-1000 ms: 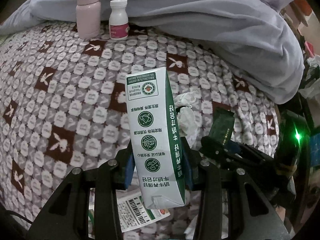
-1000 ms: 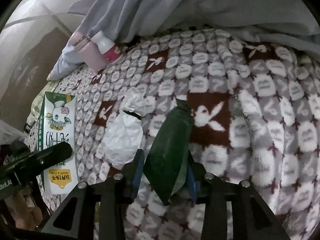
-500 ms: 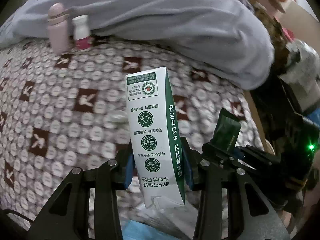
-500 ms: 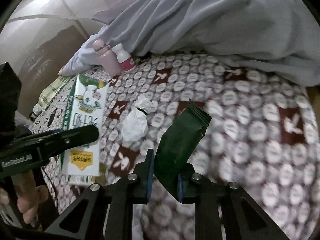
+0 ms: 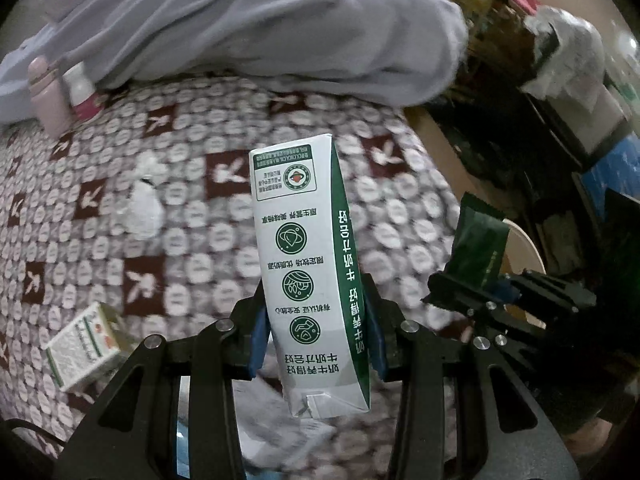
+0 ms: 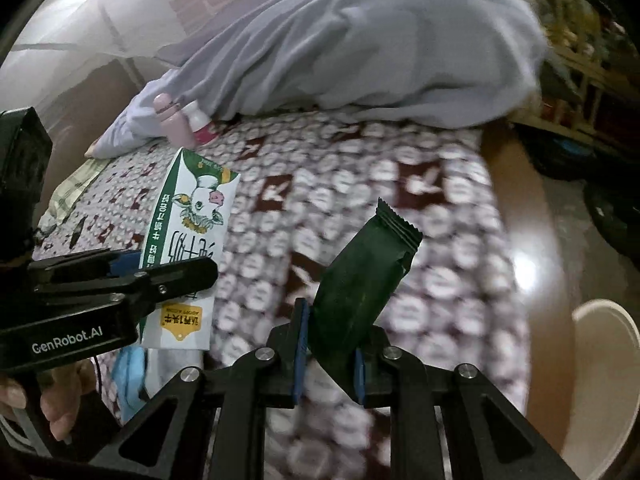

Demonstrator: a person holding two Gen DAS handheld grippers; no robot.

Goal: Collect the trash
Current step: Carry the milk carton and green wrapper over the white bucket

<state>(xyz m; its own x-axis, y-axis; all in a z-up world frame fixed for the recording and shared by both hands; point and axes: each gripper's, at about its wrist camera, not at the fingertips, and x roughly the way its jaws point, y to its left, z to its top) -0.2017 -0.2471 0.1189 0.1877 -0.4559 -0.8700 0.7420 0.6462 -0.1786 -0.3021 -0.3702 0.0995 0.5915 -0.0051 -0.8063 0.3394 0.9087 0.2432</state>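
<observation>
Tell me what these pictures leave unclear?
- Pink bottle, left wrist view: half hidden by the grey quilt.
- Small box, left wrist view: print too blurred to read.
- White bin, right wrist view: cut off by the edge, contents unseen.

Two wrist fisheyes, angled steeply down, close above one shared patterned blanket.

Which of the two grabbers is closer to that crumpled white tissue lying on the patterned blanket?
The left. The left gripper, holding the white-and-green milk carton, is nearer the crumpled white tissue. The right gripper, clamping the dark green foil wrapper, sits beyond it, farther off.
</observation>
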